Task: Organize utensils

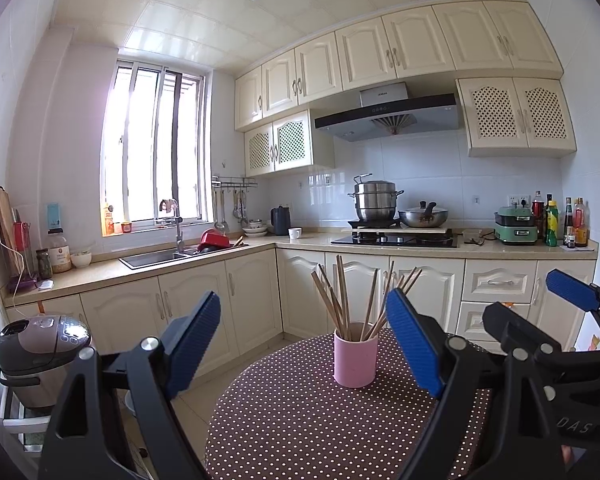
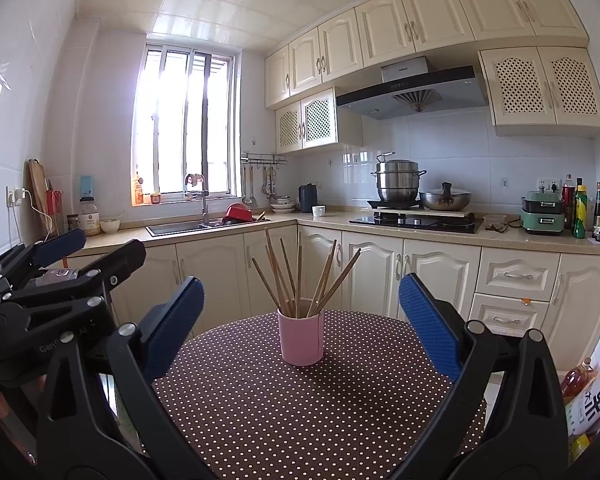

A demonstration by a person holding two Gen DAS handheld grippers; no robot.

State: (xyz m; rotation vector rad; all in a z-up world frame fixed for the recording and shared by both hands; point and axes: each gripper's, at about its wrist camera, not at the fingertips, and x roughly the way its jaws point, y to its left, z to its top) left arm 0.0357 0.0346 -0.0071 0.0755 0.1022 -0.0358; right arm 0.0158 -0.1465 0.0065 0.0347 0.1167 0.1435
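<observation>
Left wrist view: pink cup (image 1: pixel 355 360) upright at centre of round polka-dot table (image 1: pixel 300 420), dead ahead at twelve o'clock. Chopsticks (image 1: pixel 342 296) standing in it, long axes near vertical, tips fanning from eleven to one o'clock. Left gripper (image 1: pixel 312 344) with blue pads wide apart, nothing between them, cup beyond the tips. Right gripper (image 1: pixel 540 312) at three o'clock, apart from the cup.

Right wrist view: same pink cup (image 2: pixel 301 340) at twelve o'clock on the polka-dot table (image 2: pixel 300 420), chopsticks (image 2: pixel 298 276) splayed upward and outward. Right gripper (image 2: pixel 300 320) gaping, empty, short of the cup. Left gripper (image 2: pixel 84 252) at nine o'clock.
</observation>
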